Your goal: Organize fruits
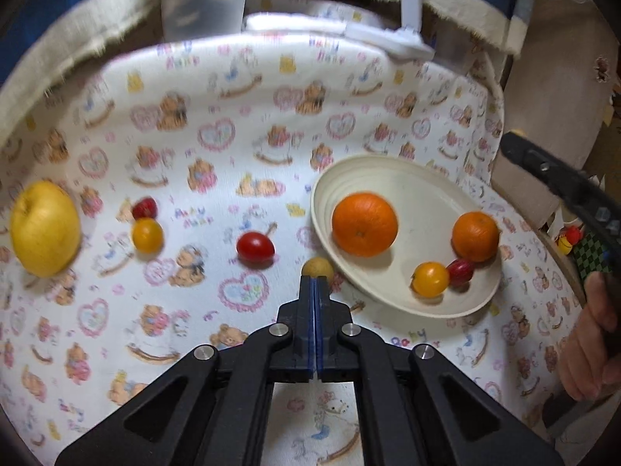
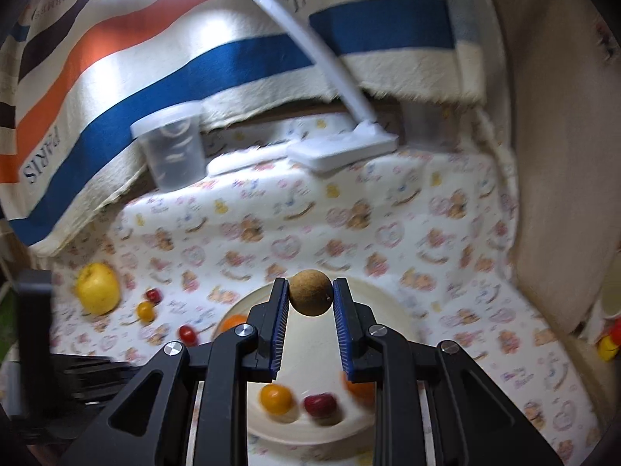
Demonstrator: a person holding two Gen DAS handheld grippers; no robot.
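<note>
My right gripper (image 2: 310, 299) is shut on a small brown round fruit (image 2: 310, 297) and holds it above the cream bowl (image 2: 392, 299). The bowl (image 1: 427, 182) holds two oranges (image 1: 365, 223) (image 1: 475, 236), a yellow tomato (image 1: 430, 279) and a red fruit (image 1: 460, 270). My left gripper (image 1: 315, 280) is shut and empty, just left of the bowl, with another small brown fruit (image 1: 317, 267) on the cloth beyond its tips. On the cloth to the left lie a red tomato (image 1: 255, 248), a yellow tomato (image 1: 147, 235), a small red fruit (image 1: 144, 207) and a yellow apple (image 1: 44, 228).
A patterned baby cloth (image 1: 233, 136) covers the table. A clear plastic cup (image 2: 170, 147) and a white lamp base (image 2: 341, 151) stand at the back, by a striped blanket (image 2: 155, 77). The right gripper's body (image 1: 562, 190) and the hand show at the right edge.
</note>
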